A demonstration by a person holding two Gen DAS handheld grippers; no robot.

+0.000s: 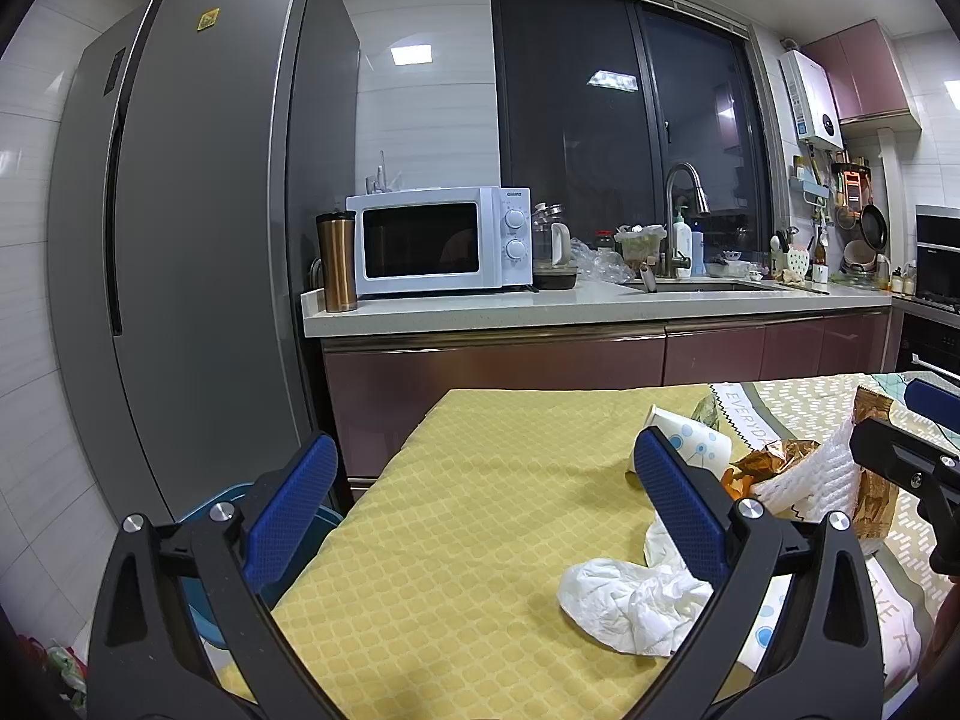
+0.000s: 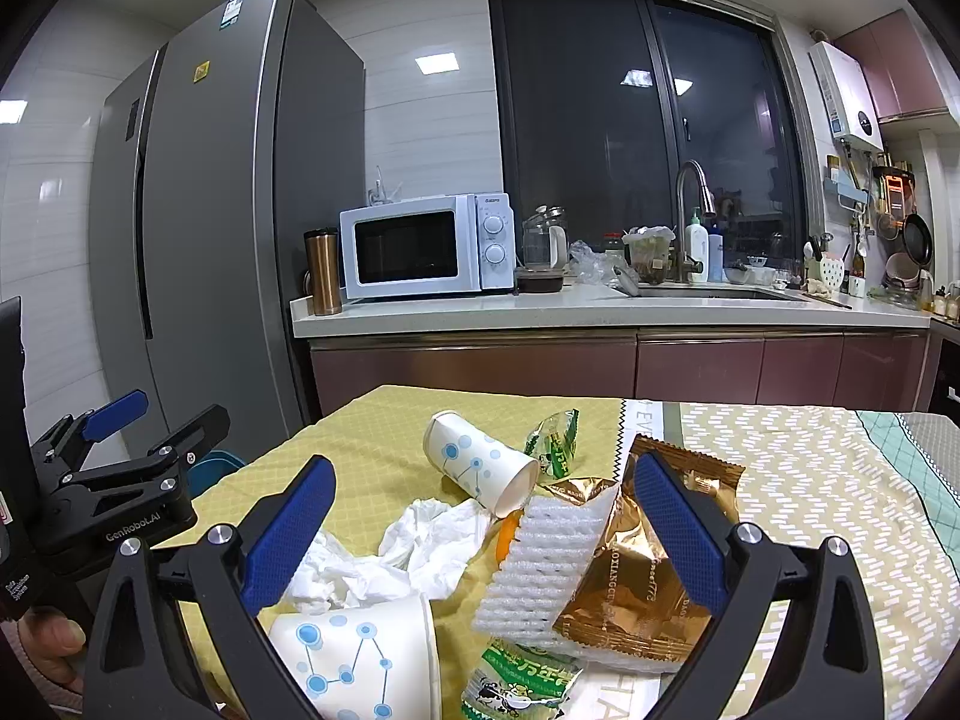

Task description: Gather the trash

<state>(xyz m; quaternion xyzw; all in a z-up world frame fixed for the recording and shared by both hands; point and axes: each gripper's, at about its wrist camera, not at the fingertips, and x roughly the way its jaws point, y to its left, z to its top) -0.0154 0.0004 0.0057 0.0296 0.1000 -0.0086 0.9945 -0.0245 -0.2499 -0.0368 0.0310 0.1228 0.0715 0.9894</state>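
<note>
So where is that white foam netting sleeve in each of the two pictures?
Left wrist view: foam sleeve at the right edge, beside the gold wrapper.
Right wrist view: foam sleeve low centre, between the right tongs, overlapping that wrapper.
Shared landmark: the microwave.

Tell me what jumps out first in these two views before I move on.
A heap of trash sits mid-table: crumpled white tissue, two dotted paper cups, white foam wrap and a gold snack wrapper. The right claw hangs open right over it; the left claw is open beside it.
</note>
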